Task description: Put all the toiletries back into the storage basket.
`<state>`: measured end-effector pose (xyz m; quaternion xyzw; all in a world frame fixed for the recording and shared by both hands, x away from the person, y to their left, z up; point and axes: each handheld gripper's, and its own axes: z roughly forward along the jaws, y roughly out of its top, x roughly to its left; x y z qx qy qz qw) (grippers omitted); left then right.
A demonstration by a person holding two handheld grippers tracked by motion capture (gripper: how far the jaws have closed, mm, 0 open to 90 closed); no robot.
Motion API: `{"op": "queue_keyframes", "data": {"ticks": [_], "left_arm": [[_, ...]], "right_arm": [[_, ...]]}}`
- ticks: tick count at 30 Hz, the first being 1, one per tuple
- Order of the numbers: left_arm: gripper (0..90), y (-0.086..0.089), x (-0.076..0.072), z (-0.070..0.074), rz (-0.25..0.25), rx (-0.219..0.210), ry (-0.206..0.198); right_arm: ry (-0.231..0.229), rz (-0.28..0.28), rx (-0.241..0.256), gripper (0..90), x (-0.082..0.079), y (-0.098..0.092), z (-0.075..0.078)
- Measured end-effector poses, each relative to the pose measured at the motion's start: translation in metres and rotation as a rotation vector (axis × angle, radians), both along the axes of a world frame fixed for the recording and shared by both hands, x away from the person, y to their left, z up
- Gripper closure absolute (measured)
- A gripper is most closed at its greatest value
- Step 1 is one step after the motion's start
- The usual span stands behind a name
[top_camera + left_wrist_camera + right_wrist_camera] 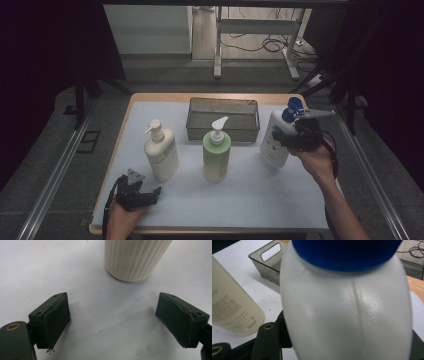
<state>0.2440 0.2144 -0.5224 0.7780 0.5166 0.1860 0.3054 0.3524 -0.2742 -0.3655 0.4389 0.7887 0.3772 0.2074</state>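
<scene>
High view: white bottle (274, 140) with blue cap (291, 111) is sitting at the table's (260, 192) right, long axis near upright and tilting slightly, cap pointing up and away, right gripper (296, 135) clamping its upper body; left gripper (142, 192) is resting at the near-left edge, just short of the cream bottle (161, 152), with the green bottle (216, 154) and basket (223, 119) mid-table. Left gripper view: jaws are standing wide apart on nothing, cream bottle's ribbed base (135, 258) sitting ahead of them, apart. Right gripper view: white bottle is sitting between the jaws, cap up, jaws gripping its sides.
</scene>
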Motion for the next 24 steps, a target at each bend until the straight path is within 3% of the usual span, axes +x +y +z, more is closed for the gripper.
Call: {"op": "queue_keyframes", "data": {"ticks": [24], "left_arm": [[11.8, 0.000, 0.000, 0.000, 0.001, -0.001, 0.000]], "right_arm": [[-0.009, 0.061, -0.006, 39.7, 0.001, 0.028, 0.025]]}}
